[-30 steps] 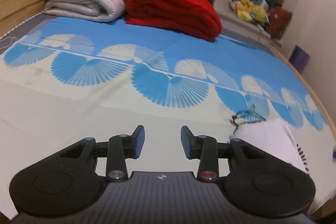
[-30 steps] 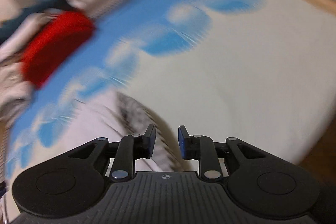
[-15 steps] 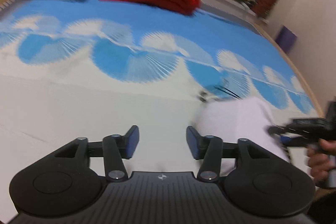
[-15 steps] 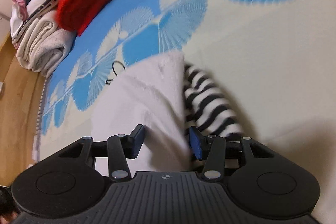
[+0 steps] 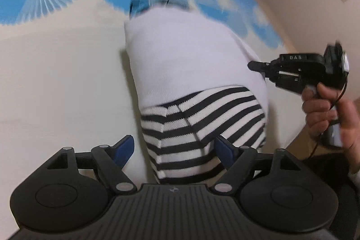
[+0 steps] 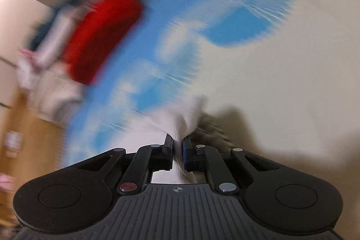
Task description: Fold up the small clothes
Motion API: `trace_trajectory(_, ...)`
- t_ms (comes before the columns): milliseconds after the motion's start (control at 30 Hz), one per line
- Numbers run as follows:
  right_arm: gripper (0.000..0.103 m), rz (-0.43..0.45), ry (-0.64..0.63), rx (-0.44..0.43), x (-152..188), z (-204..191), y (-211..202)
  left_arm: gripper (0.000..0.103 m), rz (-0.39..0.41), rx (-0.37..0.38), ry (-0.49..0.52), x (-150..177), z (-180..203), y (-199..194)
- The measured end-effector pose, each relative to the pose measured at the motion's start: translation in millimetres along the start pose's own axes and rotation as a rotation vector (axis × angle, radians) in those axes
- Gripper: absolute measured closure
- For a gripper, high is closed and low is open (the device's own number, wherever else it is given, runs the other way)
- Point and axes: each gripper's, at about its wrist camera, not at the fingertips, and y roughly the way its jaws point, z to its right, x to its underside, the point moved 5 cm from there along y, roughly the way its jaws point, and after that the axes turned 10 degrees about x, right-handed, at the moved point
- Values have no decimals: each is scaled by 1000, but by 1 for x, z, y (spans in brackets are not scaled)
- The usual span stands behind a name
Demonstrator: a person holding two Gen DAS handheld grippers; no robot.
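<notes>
A small white garment (image 5: 186, 60) with a black-and-white striped part (image 5: 202, 125) is lying on the patterned bed cover (image 5: 56, 73), at the centre of the left wrist view. The left tool (image 5: 174, 150), whose jaws have just been opening, is being angled down with the striped hem between its parted jaws, unpressed. The right tool (image 6: 177, 150), whose jaws have just been closing, is being clamped on a pinch of white cloth, probably for lifting an edge into a fold. It is being gripped by a hand (image 5: 330, 114) at the right edge.

Black hand-held tongs with blue-faced pads

The left tongs (image 5: 174, 151) have black linkage arms, silver rivet heads, round discs at either side and a ribbed grey-black housing bearing a small crosshair mark. The right tongs (image 6: 177, 147) are built alike, one rivet reddish; from the side they show raised lettering, a silver rod and a thin black cable beside the hand (image 5: 328, 114).
</notes>
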Motion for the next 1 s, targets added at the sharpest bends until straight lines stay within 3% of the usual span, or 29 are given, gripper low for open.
trace_trajectory(100,94,-26,-41,35,6,-3,12,16,-92,-82,-56,8,-14,24)
trace_trajectory(200,86,46,-64,31,6,-12,4,16,-78,-93,-76,6,-20,23)
trace_trajectory(267,75,56,-66,-25,7,-13,-4,16,-65,-102,-89,7,-23,19)
trace_trajectory(367,70,3,-109,-84,16,-14,-6,16,-39,-95,-95,6,-23,12)
trace_trajectory(500,59,-78,-222,-4,36,-3,-1,17,-10,-72,-117,2,-24,0)
trace_trajectory(800,59,-208,-353,8,78,20,-5,17,1,0,-104,0,-4,-2)
trace_trajectory(867,62,-226,-395,17,87,25,-8,17,-6,-5,-99,1,-2,1)
trace_trajectory(933,97,-204,-460,14,92,23,-16,17,-12,-5,-95,1,-1,3)
trace_trajectory(1000,98,-151,-453,-31,88,23,-33,17,-11,-2,-93,1,-1,4)
